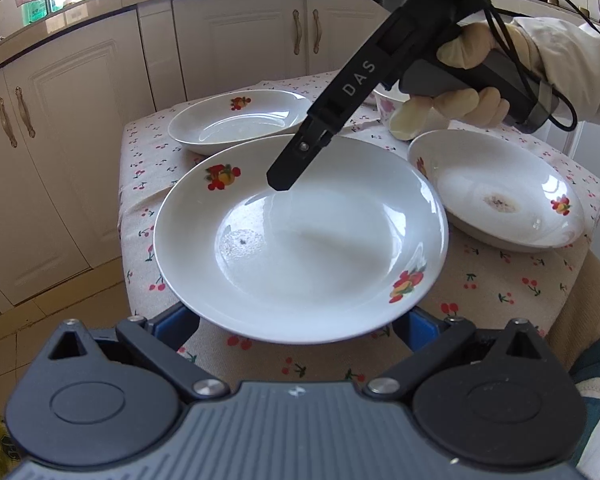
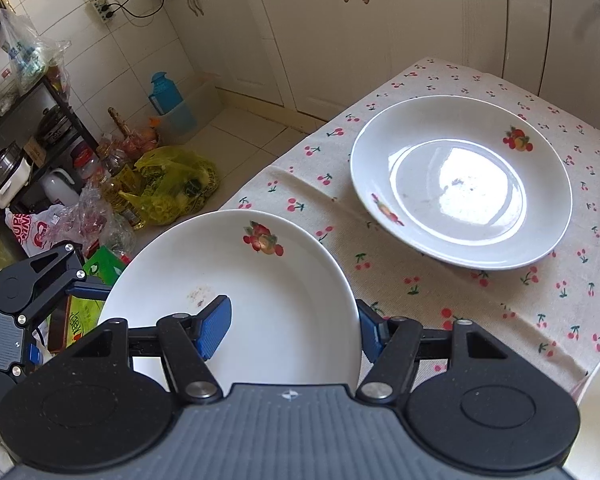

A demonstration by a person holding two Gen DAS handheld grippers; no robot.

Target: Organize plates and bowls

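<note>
Plate (image 2: pixel 236 292) pinched at rim by right gripper (image 2: pixel 292 320) jaws, lower centre; second plate (image 2: pixel 459 184) upper right on worktop (image 2: pixel 479 320). Left gripper (image 1: pixel 296 332) jaws' state cannot be told.

1. the left gripper (image 1: pixel 296 326): the near plate (image 1: pixel 300 240) hides both its blue fingertips, so their grip on it cannot be seen.
2. the right gripper (image 2: pixel 294 330): its right blue pad (image 2: pixel 369 330) sits mostly behind the plate rim.
3. a cup (image 1: pixel 395 108) behind the right gripper's arm is largely covered by it and the gloved hand (image 1: pixel 471 80).
4. a white dish (image 2: pixel 595 408) is cut off by the right edge of the right wrist view.
5. labels on the floor clutter (image 2: pixel 112 184) are too small to read.
</note>
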